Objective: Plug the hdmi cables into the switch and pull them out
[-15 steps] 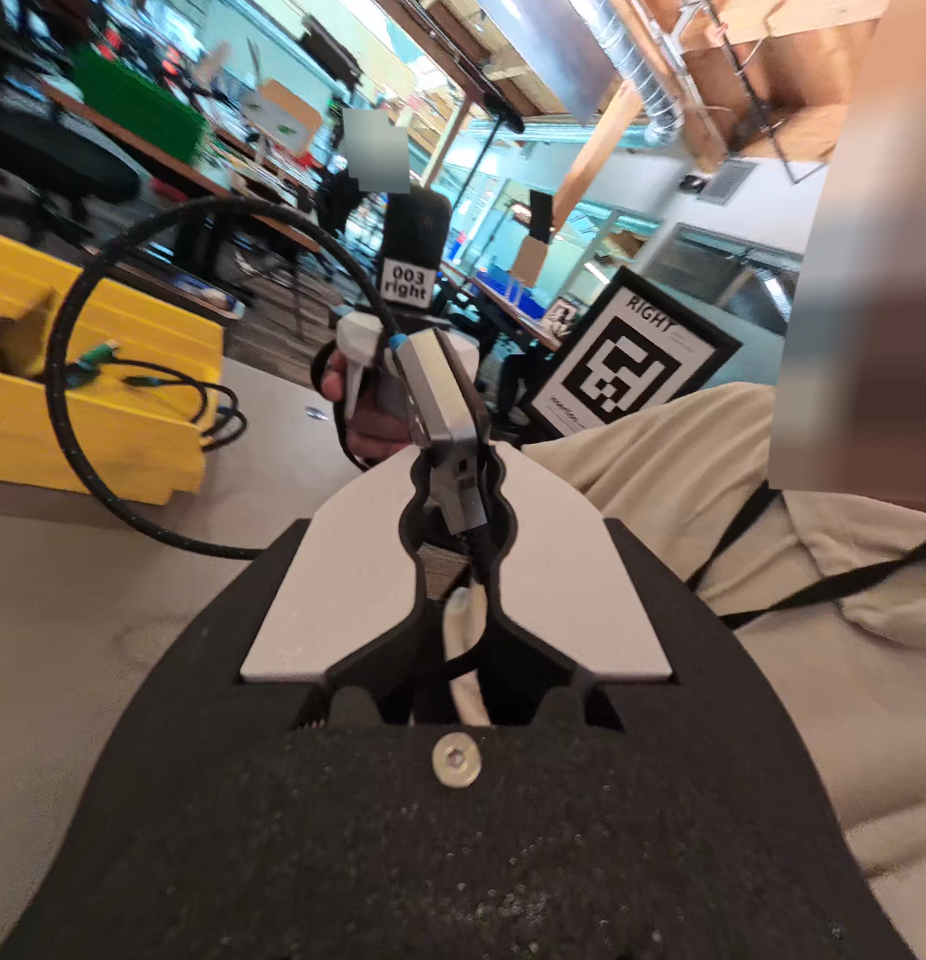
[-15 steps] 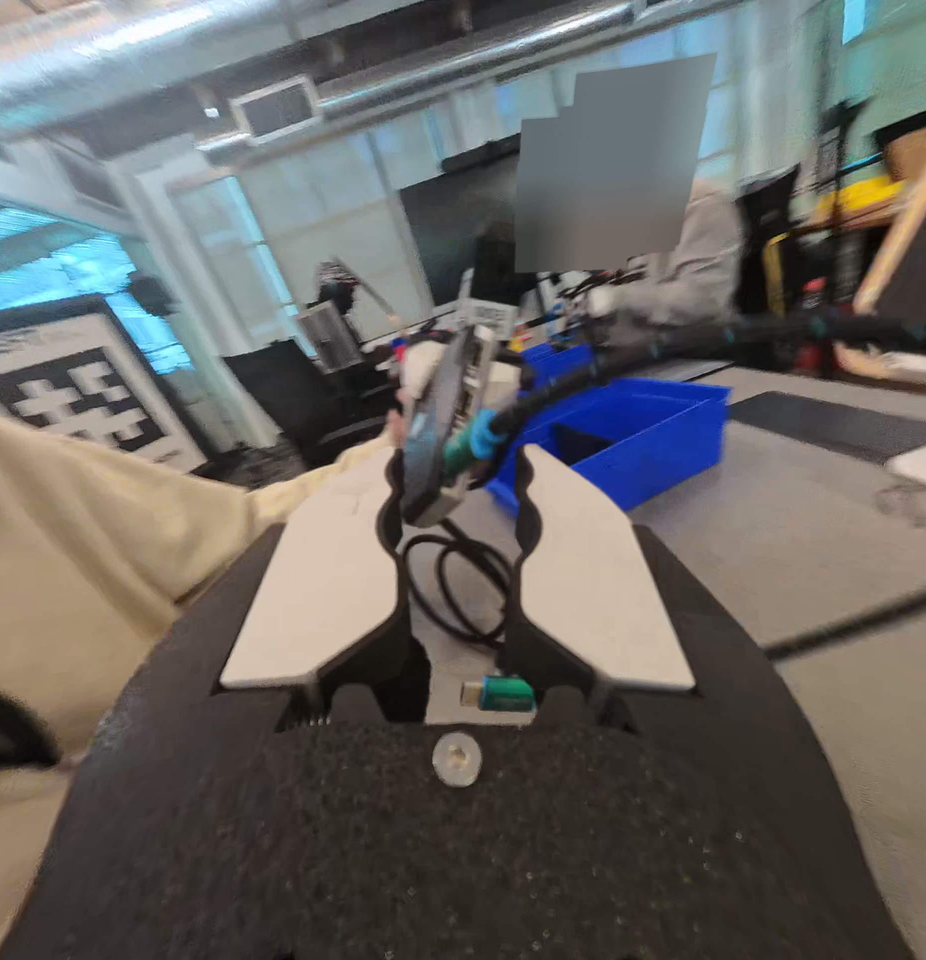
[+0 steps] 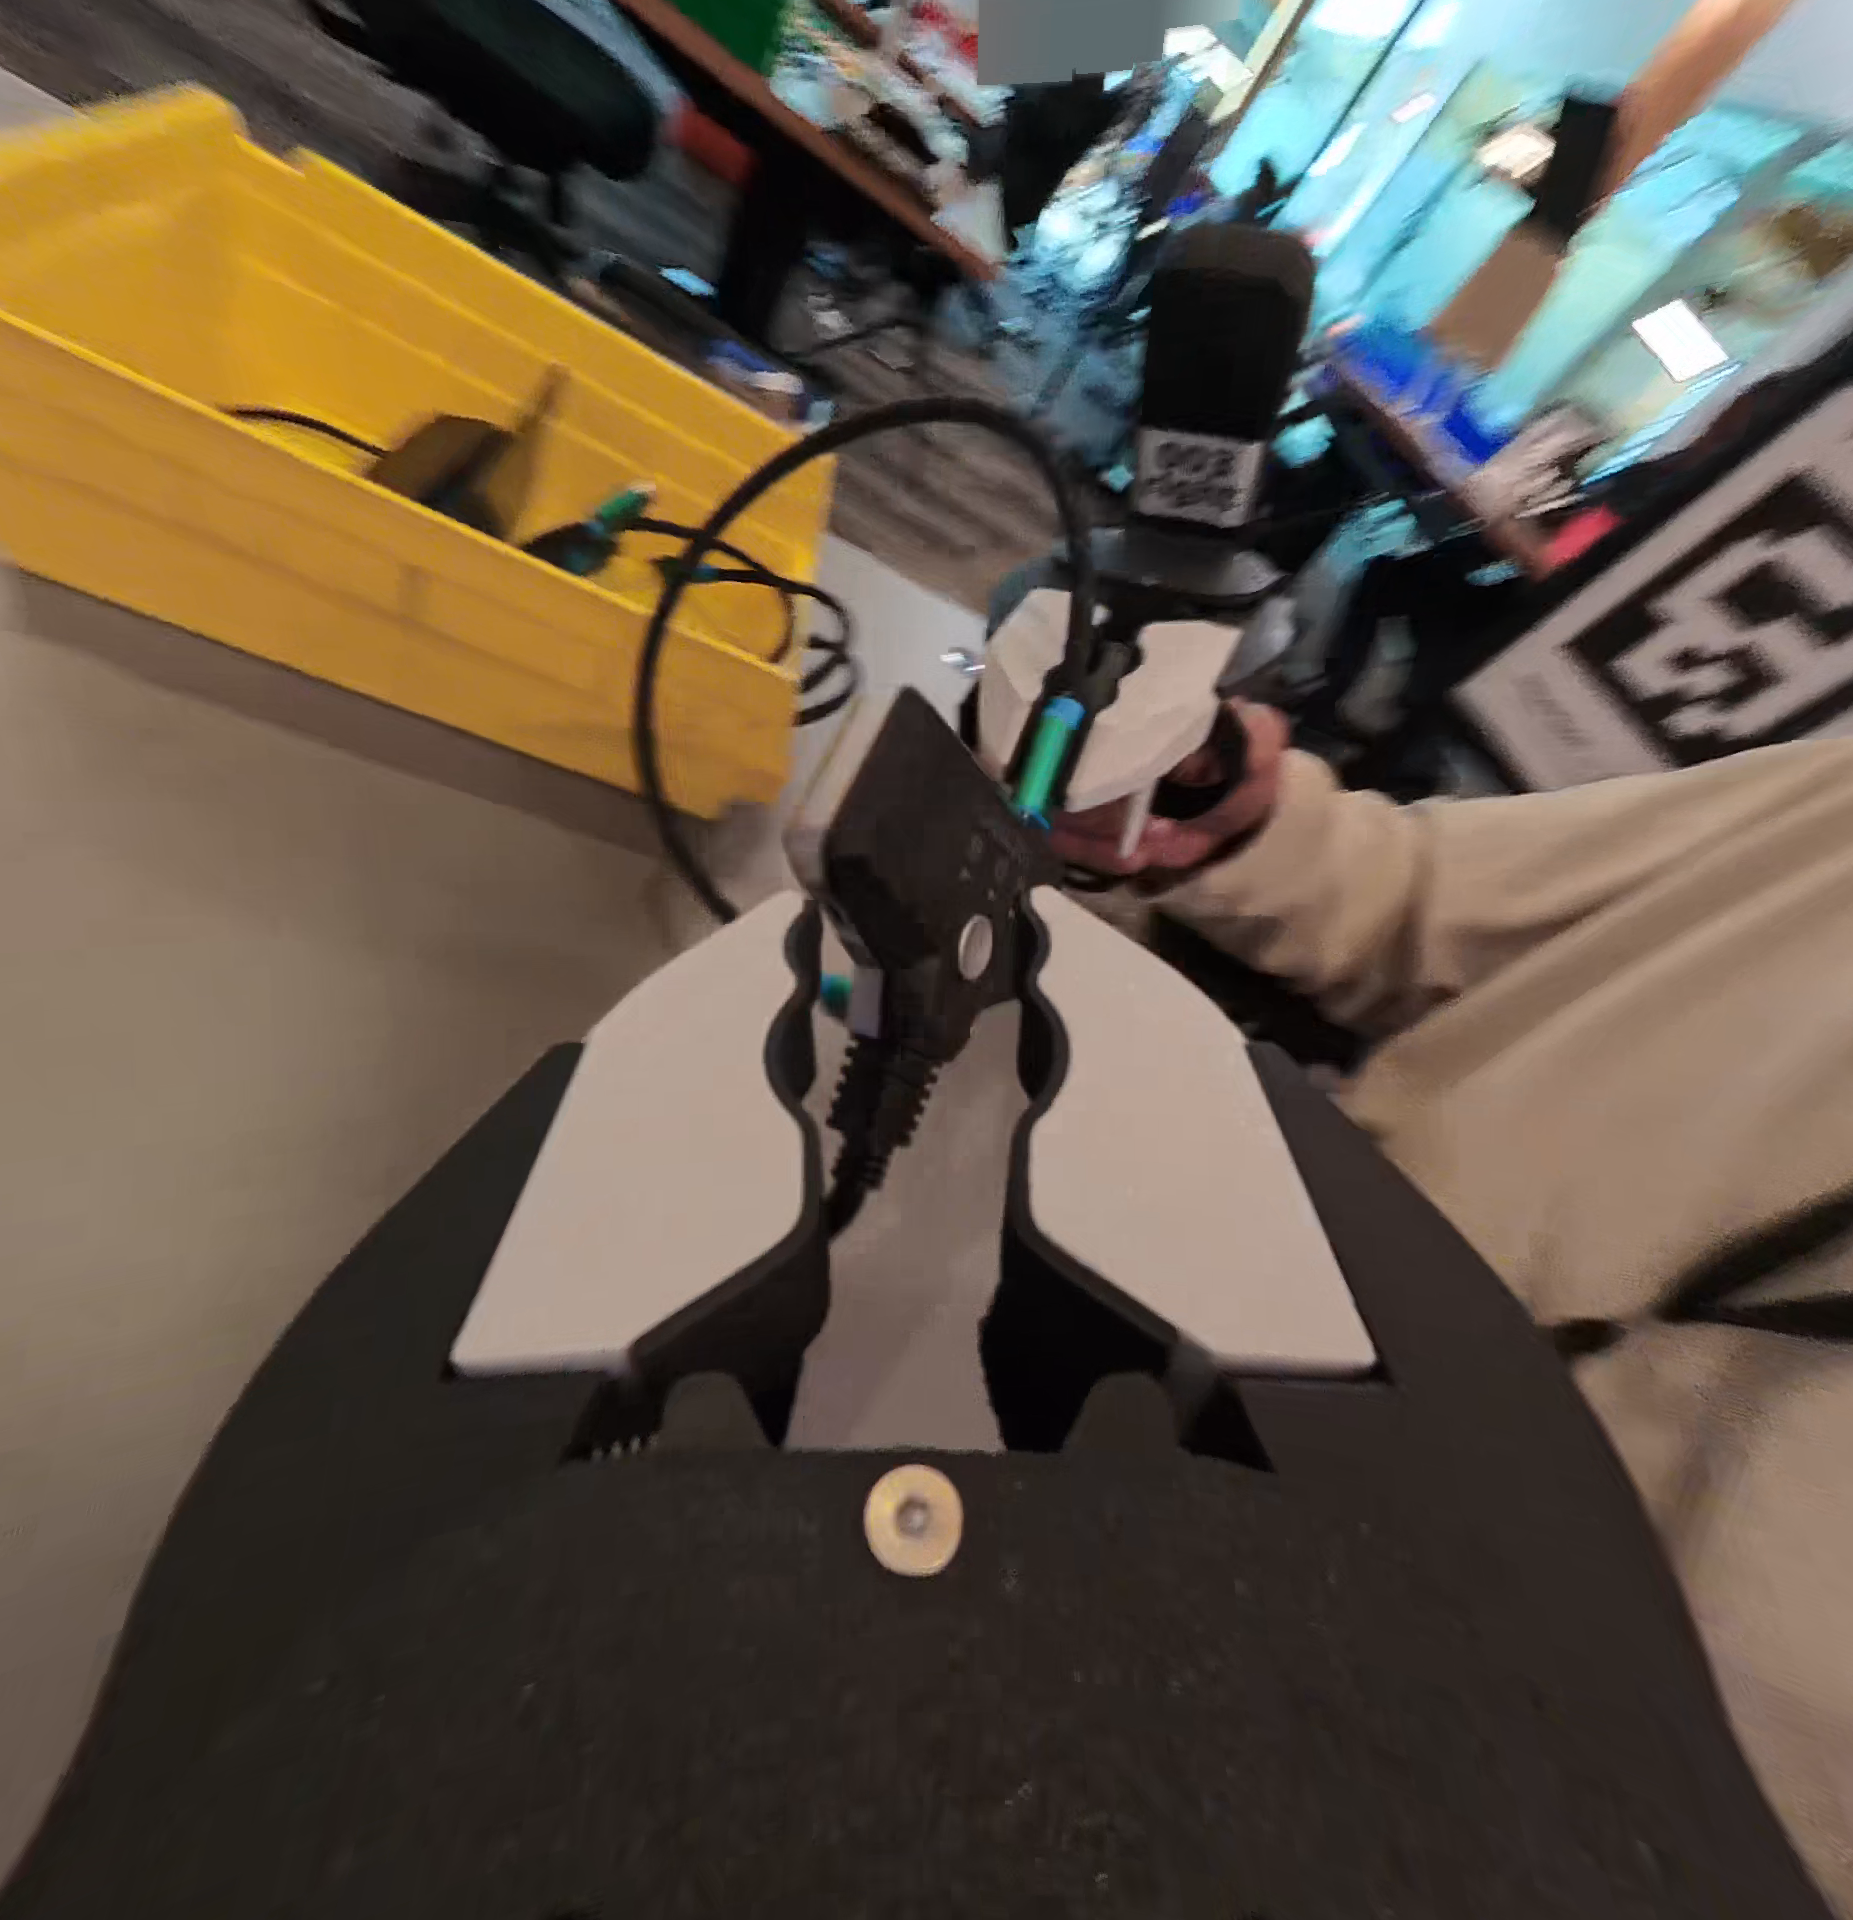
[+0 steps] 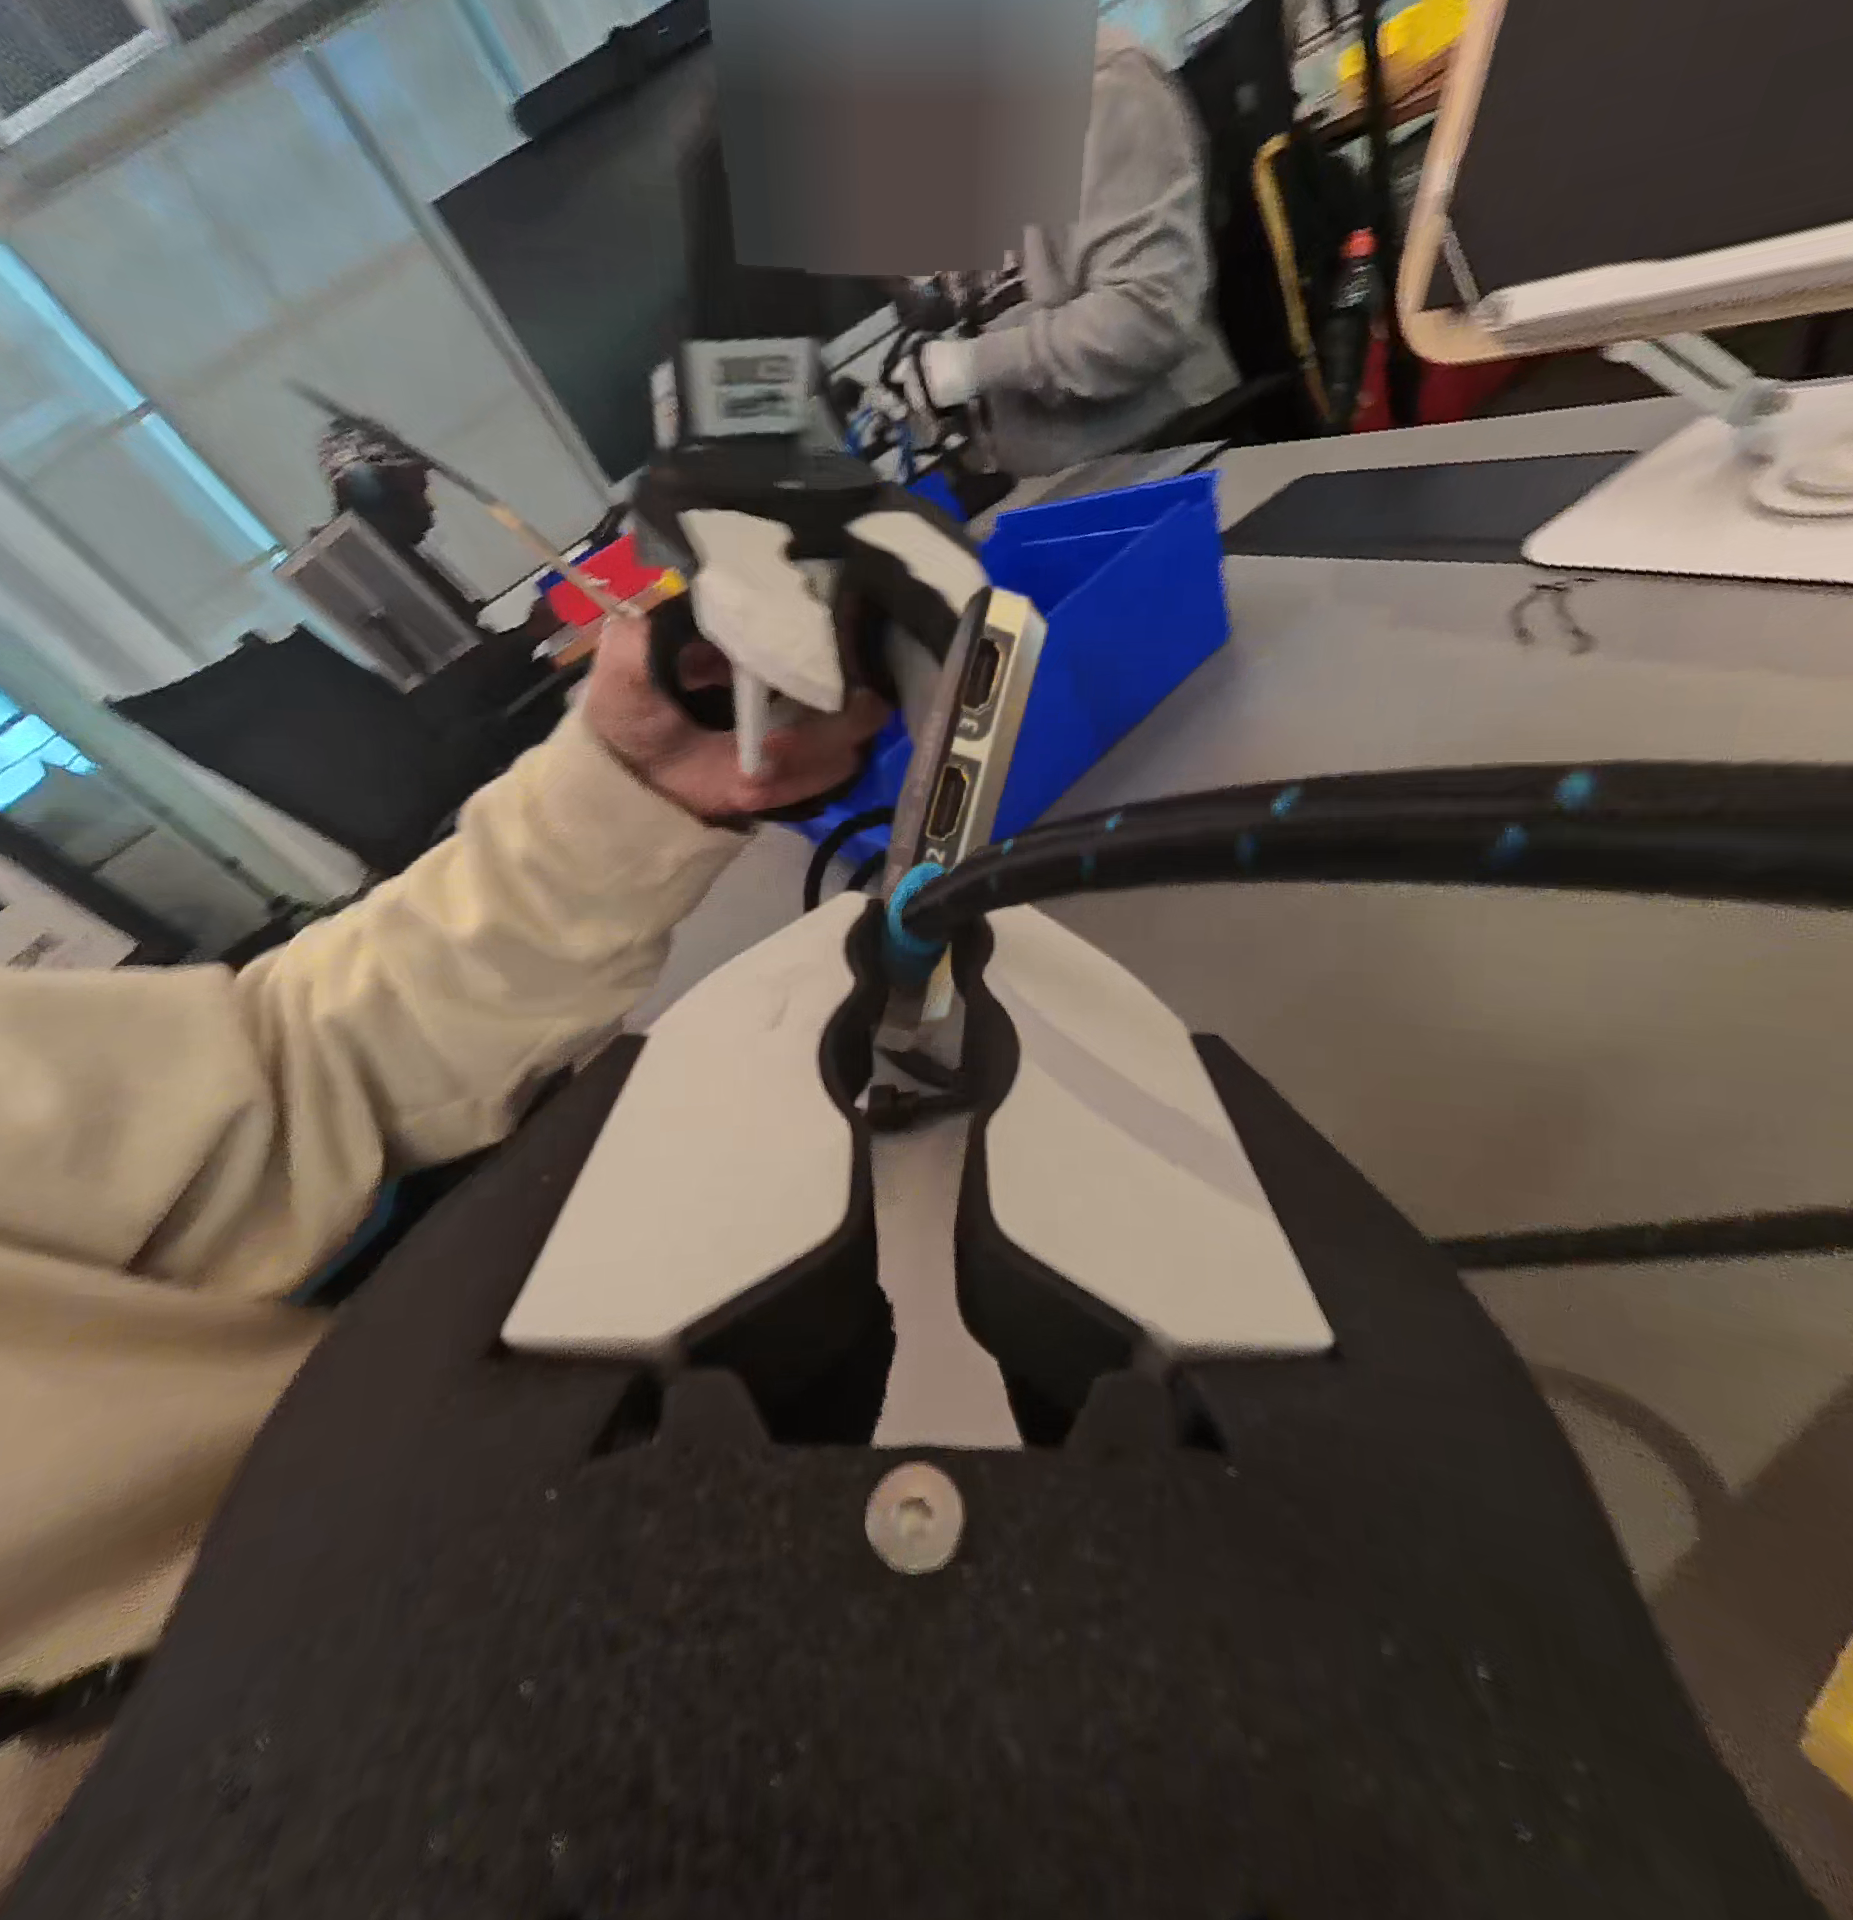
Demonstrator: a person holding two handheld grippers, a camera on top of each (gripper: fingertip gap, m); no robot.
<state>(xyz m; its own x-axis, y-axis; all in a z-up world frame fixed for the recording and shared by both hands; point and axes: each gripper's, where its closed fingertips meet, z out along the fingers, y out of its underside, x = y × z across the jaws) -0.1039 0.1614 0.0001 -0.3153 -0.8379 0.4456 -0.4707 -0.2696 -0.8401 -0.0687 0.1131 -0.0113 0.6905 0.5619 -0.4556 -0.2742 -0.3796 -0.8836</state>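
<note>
Black flat switch point(image 3: 906, 862) pinched in left tongs point(image 3: 917, 961); right tongs point(image 4: 917, 956) clamp braided cable's teal plug point(image 4: 906, 935).

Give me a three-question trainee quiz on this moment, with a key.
1. True or false: the left gripper clamps the black-topped, silver-edged HDMI switch.
2. The right gripper is shut on which? A: the teal plug of the black braided cable; B: the switch; C: nothing.
3. In the right wrist view, how many empty ports show on the switch's silver edge?
Key: 1 true; 2 A; 3 two.
</note>
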